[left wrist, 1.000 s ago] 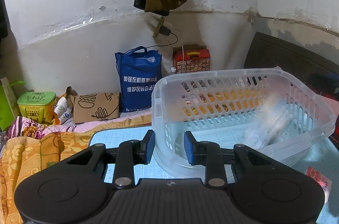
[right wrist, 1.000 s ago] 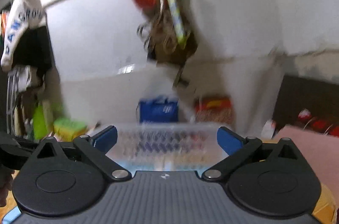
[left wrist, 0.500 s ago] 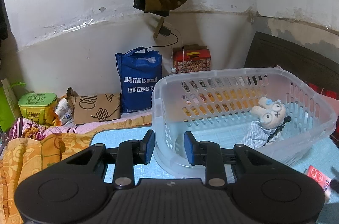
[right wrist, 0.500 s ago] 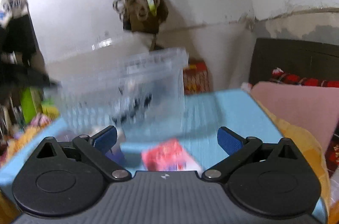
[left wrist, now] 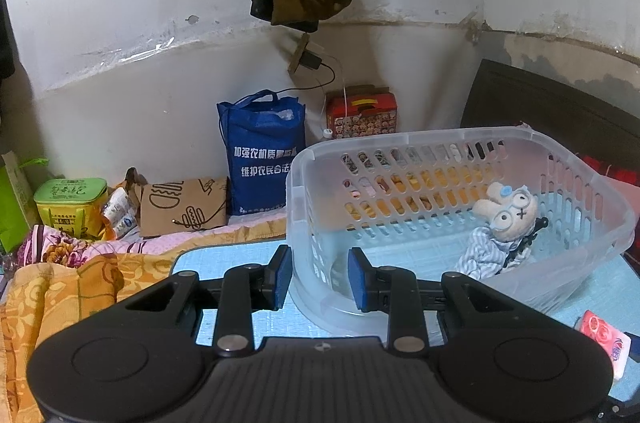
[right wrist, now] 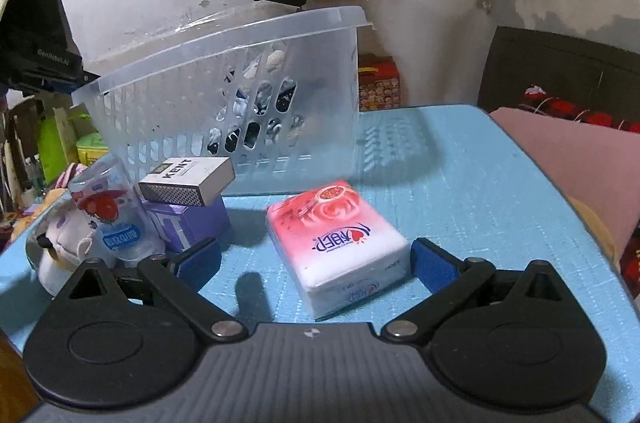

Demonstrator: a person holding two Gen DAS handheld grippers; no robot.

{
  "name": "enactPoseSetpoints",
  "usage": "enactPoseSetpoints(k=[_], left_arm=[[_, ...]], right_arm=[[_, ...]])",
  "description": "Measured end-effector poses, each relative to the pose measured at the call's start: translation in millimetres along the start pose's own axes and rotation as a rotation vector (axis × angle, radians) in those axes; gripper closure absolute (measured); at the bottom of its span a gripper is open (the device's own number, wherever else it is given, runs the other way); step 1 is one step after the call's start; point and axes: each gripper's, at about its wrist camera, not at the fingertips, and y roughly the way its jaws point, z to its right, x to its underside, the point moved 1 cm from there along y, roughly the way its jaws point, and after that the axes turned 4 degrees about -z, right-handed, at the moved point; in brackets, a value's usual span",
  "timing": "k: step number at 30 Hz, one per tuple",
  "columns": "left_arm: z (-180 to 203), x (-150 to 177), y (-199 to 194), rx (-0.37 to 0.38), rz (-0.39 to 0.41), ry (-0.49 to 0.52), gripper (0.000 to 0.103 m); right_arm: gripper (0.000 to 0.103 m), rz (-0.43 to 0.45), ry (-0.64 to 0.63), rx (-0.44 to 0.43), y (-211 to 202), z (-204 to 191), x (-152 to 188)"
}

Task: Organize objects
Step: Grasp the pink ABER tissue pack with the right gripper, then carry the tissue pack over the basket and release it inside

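My left gripper (left wrist: 319,277) is shut on the near corner wall of the clear plastic basket (left wrist: 460,159), tilting it on the blue table. A plush bunny (left wrist: 504,223) lies inside the basket. My right gripper (right wrist: 314,259) is open and low over the table, its jaws either side of a pink tissue pack (right wrist: 340,241). The tilted basket (right wrist: 224,95) stands behind it. To the left are a KENT box (right wrist: 186,181) on a purple box (right wrist: 192,227), a clear cup with a red print (right wrist: 114,215) and a white plush toy (right wrist: 60,247).
The blue table (right wrist: 460,191) ends at the right against pink bedding (right wrist: 568,159). Behind the table are a blue bag (left wrist: 262,151), a red box (left wrist: 362,115), a brown paper bag (left wrist: 180,207) and a green tub (left wrist: 70,201). Orange cloth (left wrist: 60,287) lies left.
The right gripper has swung down from facing the wall to the table and now brackets the tissue pack. The bunny has landed and settled in the basket. The left gripper has held still.
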Motion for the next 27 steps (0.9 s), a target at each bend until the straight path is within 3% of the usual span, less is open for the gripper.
enactPoseSetpoints(k=[2,6,16,20,27], left_arm=[[1,1,0,0.0,0.001,0.002,0.069],[0,1,0,-0.001,0.002,0.004,0.069],[0,1,1,-0.001,0.004,0.001,0.069],[0,2,1,-0.001,0.005,0.002,0.069],[0,2,0,-0.004,0.006,0.005,0.069]], right_arm=[[0.004,-0.001,-0.009,0.001,-1,-1,3],[0.03,0.022,-0.059,0.089,-2,-10,7],[0.039,0.034,-0.123,0.098,-2,-15,10],[0.04,0.068,-0.055,0.037,-9,-6,12],[0.04,0.152,-0.004,0.034,-29,3,9]])
